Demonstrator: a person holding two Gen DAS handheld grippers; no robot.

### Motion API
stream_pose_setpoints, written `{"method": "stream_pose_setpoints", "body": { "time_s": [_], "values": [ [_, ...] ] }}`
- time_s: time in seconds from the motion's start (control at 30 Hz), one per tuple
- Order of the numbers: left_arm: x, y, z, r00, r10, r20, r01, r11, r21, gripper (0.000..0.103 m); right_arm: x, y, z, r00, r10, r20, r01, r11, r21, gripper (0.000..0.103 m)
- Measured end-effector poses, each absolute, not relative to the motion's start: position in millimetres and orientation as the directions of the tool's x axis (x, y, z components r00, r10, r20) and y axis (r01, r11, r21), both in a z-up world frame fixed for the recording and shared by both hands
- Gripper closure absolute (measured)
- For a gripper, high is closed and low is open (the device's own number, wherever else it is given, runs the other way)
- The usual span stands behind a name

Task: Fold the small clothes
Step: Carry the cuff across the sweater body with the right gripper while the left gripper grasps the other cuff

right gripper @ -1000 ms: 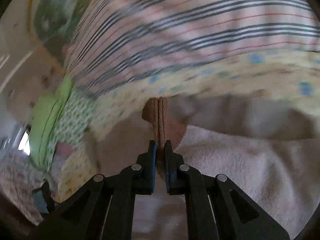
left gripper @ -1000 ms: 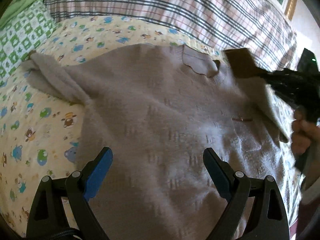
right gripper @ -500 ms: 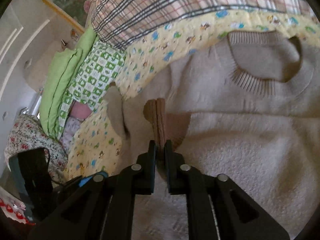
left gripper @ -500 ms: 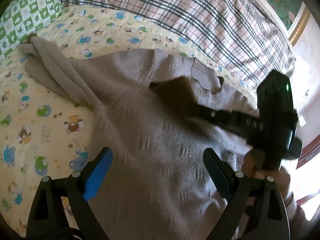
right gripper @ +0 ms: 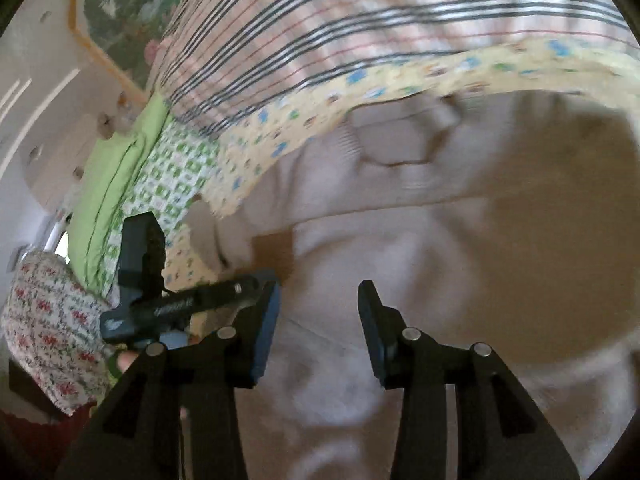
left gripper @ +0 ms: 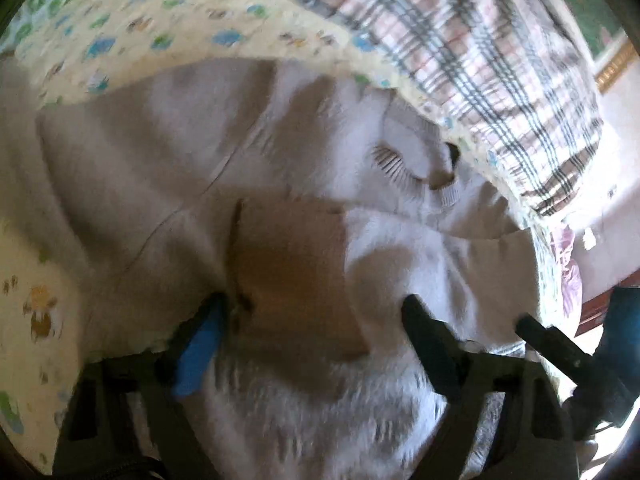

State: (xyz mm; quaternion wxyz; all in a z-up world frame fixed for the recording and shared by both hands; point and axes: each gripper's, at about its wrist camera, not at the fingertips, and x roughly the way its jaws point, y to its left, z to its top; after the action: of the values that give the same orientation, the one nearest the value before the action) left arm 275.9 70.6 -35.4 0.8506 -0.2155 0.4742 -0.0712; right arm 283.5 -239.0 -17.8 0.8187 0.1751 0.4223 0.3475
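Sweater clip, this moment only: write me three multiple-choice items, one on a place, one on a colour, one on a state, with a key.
1. Where does the brown cuff lie?
A. folded in on the sweater body, below the neckline
B. on the plaid blanket
C. hanging off the bed edge

2. What is the ground colour of the cartoon-print sheet under the sweater?
A. pale yellow
B. navy
C. red

3. How does the right claw stand?
A. shut on the cuff
B. open, holding nothing
C. shut on the neckline

Key:
1 A, the left wrist view shows the brown patch on the grey knit, just beneath the ribbed collar.
2 A, yellow cloth with small blue and green figures borders the sweater.
3 B, the right wrist view shows a clear gap between its fingers, with only sweater beyond.
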Motion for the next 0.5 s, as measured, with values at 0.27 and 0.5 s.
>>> {"method": "stream_pose_setpoints", "body": {
  "time_s": [0.27,0.5],
  "values": [
    [258.2,58.2,-0.3,0.642,-0.283,-0.713,0.024,0.937,-0.349,0.097,277.6,-328.0,-24.6,0.546,0.609,-0.576,-0.21,0.764,0.61,0.061],
    [257.1,86.1,-14.0,0.628,-0.239,-0.741,-0.018,0.947,-0.321,0.096,310.4,-373.9,-30.3,0.616,0.455,-0.643,-0.078,0.847,0.525,0.058]
  ]
}}
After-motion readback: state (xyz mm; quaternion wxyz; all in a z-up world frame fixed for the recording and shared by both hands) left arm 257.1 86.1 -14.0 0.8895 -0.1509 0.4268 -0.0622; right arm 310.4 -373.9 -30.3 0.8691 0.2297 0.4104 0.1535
